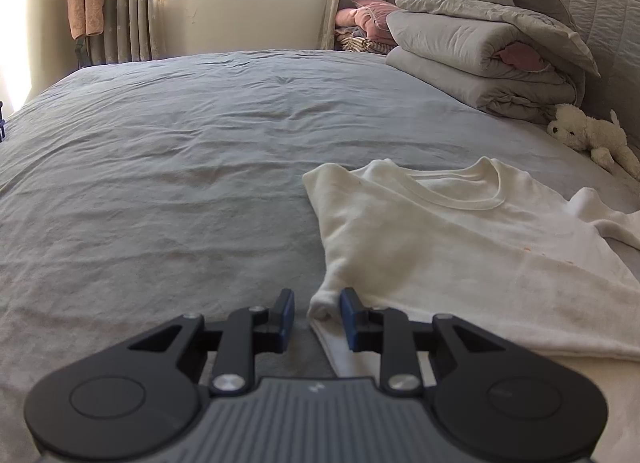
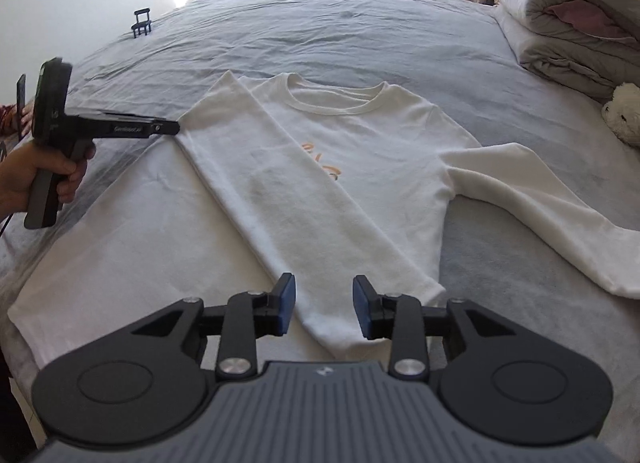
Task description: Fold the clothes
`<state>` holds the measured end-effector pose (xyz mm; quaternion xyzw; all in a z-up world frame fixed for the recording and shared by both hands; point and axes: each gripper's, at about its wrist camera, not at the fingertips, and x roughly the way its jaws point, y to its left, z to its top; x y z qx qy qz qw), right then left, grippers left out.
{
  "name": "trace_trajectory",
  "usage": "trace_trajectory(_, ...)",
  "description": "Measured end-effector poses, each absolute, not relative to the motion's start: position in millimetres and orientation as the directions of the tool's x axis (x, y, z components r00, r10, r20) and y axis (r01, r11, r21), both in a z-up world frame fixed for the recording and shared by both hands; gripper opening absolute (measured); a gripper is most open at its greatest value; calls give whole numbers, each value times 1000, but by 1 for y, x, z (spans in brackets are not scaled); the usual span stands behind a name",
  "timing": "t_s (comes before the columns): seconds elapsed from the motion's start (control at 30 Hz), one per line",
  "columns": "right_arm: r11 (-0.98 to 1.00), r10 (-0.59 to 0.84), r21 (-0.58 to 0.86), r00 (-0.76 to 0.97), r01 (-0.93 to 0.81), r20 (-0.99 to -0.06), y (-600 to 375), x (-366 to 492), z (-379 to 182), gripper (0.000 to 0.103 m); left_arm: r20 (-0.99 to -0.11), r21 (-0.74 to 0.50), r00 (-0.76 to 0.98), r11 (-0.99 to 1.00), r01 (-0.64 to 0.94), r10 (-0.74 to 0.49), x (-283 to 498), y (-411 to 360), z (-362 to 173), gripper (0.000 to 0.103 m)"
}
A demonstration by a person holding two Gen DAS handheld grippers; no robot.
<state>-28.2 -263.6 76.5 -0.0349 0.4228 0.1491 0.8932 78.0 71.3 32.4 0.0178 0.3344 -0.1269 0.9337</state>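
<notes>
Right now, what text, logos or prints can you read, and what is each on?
Left gripper arm: white brand lettering, too small to read.
White sweatshirt chest: orange print, half covered by the folded sleeve, unreadable.
Both gripper bodies: a small white logo mark, a symbol, not letters.
Nothing else carries text.

Left gripper: black linkage arms, silver round screws at the pivots, blue pads on the fingers, ribbed grey housing with a small white mark, two black round discs. Right gripper: same build. From the right wrist view, the left unit shows a black pistol grip, white lettering on its side, hand bare.
</notes>
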Motion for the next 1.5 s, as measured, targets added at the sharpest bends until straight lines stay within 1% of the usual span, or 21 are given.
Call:
trace_trajectory(0.1, 975, 189, 78, 588, -208, -786, -279, -19, 68, 36, -625, -47, 748, 968, 247, -222, 76, 70, 37, 26)
trace_trajectory(0.17, 976, 178, 71, 554, -208, -813, -278, -15, 58, 36, -621, -45, 753, 969, 242, -217, 74, 70, 40, 26)
trace_trajectory(0.23, 973, 143, 19, 533, -232, -834, -271, -16, 49, 36, -611, -41, 763, 970, 239, -213, 71, 69, 45, 26)
trace_trajectory(0.33, 969, 135, -9, 562, -246, -816, -265, -22, 58, 36, -571, -13, 791, 966, 257, -218, 62, 62, 53, 26)
trace_trajectory(0.43, 959, 186, 22, 569, -283, -801, -262, -26, 64, 36, -541, 0, 803, 954, 299, -251, 54, 53, 55, 26)
trace_trajectory(0.5, 958, 179, 24, 528, -287, -830, -259, -21, 53, 36, -558, 7, 786, 946, 323, -265, 55, 48, 49, 27)
trace_trajectory(0.57, 961, 163, 12, 527, -278, -834, -257, -19, 50, 36, -593, 24, 768, 948, 318, -243, 58, 46, 40, 27)
trace_trajectory(0.7, 970, 132, -9, 558, -243, -820, -258, -19, 56, 36, -628, -28, 740, 957, 287, -240, 65, 56, 31, 27)
trace_trajectory(0.87, 983, 51, -62, 587, -171, -808, -262, -15, 55, 37, -634, 15, 748, 963, 269, -199, 62, 53, 32, 27)
trace_trajectory(1.17, 987, -56, -136, 622, -83, -781, -272, -12, 60, 37, -649, -23, 735, 970, 243, -199, 59, 57, 37, 27)
trace_trajectory(1.5, 980, -151, -200, 638, -4, -755, -284, -8, 61, 38, -671, -21, 720, 975, 222, -178, 54, 55, 38, 27)
